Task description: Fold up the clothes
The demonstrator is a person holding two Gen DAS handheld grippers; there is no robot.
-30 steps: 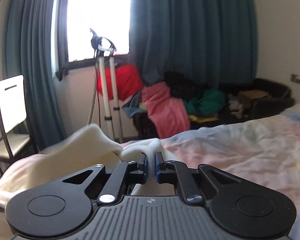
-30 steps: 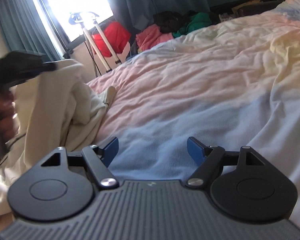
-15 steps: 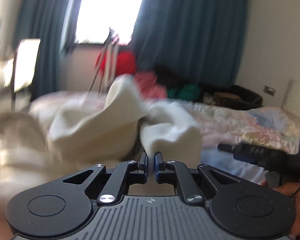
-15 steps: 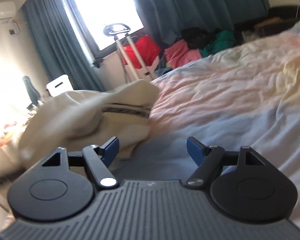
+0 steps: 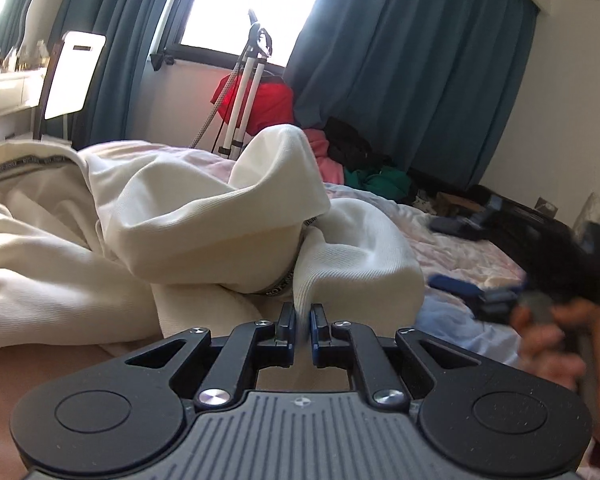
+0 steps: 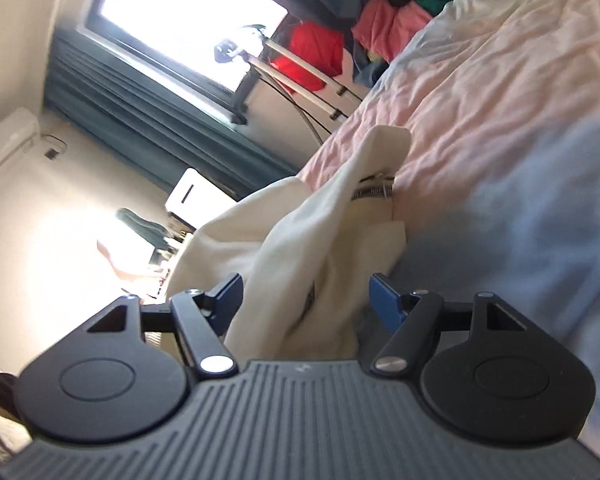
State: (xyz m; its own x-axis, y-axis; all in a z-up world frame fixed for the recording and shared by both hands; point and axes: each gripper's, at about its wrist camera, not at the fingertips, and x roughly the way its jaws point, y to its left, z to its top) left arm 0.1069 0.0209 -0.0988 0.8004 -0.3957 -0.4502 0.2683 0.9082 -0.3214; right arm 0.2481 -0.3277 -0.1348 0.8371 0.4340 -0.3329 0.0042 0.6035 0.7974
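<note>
A cream-white garment (image 5: 204,220) with a printed trim band lies bunched on the bed. My left gripper (image 5: 302,320) is shut on a fold of it at its near edge. In the right wrist view the same garment (image 6: 312,236) hangs between the fingers of my right gripper (image 6: 306,292), which is open, tilted sideways and not pinching the cloth. The right gripper also shows blurred at the right of the left wrist view (image 5: 500,292), held by a hand.
The bed has a pastel pink and blue sheet (image 6: 500,140). Beyond it are teal curtains (image 5: 400,64), a tripod (image 5: 244,84), a red bag (image 5: 268,100), a pile of clothes (image 5: 364,160) and a white chair (image 5: 72,76).
The left gripper has pulled the garment across the bed, keeping its hold. The right gripper has rolled sideways and moved in so the cloth now hangs between its open fingers.
</note>
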